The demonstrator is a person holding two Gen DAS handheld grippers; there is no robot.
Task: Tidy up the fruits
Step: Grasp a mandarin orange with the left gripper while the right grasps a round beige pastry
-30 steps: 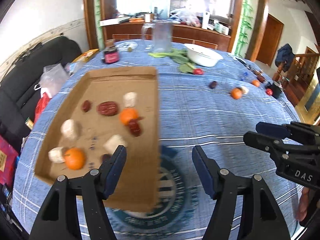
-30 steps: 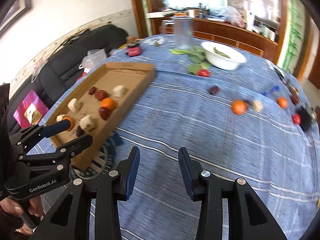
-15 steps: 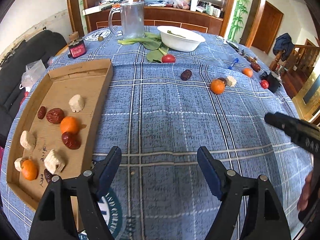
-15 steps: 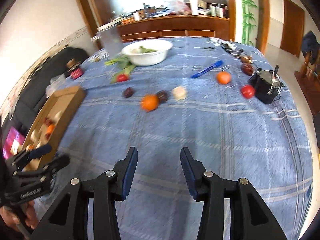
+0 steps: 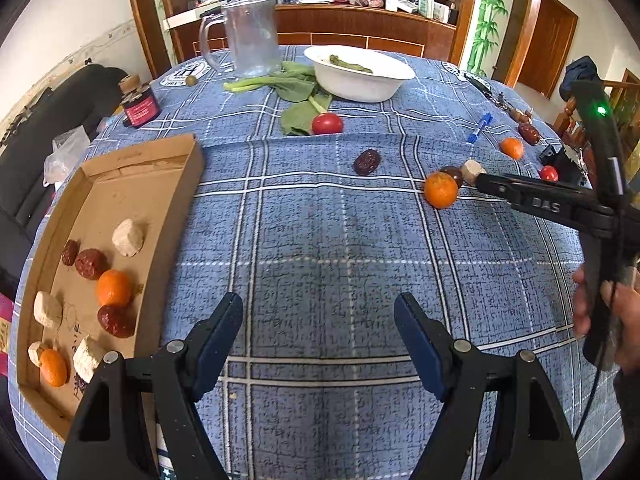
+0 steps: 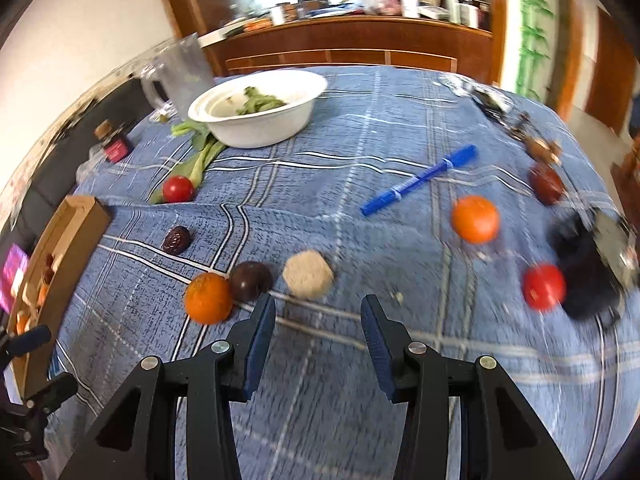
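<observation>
Cardboard tray point(image 5: 188, 168), round glossy orange point(image 6: 208, 298), checked tablecloth point(image 5: 320, 240)

Tablecloth point(image 5: 320, 248): woven cloth, blue plaid, matt, coarse weave, creased near the far side.
Tray point(image 5: 188, 184): raw brown cardboard, matt, edges bent.
Bowl point(image 6: 280, 120): white, smooth, faint sheen; plastic or foam, cannot tell.
Pitcher point(image 5: 250, 36): clear plastic, cloudy.
Marker point(image 6: 420, 180): glossy blue plastic.
Tomato point(image 5: 327, 123): smooth, glossy skin.
Orange point(image 5: 440, 190): dimpled, dull-shiny peel.
Red date point(image 5: 366, 161): wrinkled, dark skin.
Pale cube point(image 6: 308, 275): rough, crumbly, matt.
Left gripper point(image 5: 318, 336): matt black plastic, blue pads, metal rivets.
Sideboard point(image 5: 360, 28): varnished wood.
</observation>
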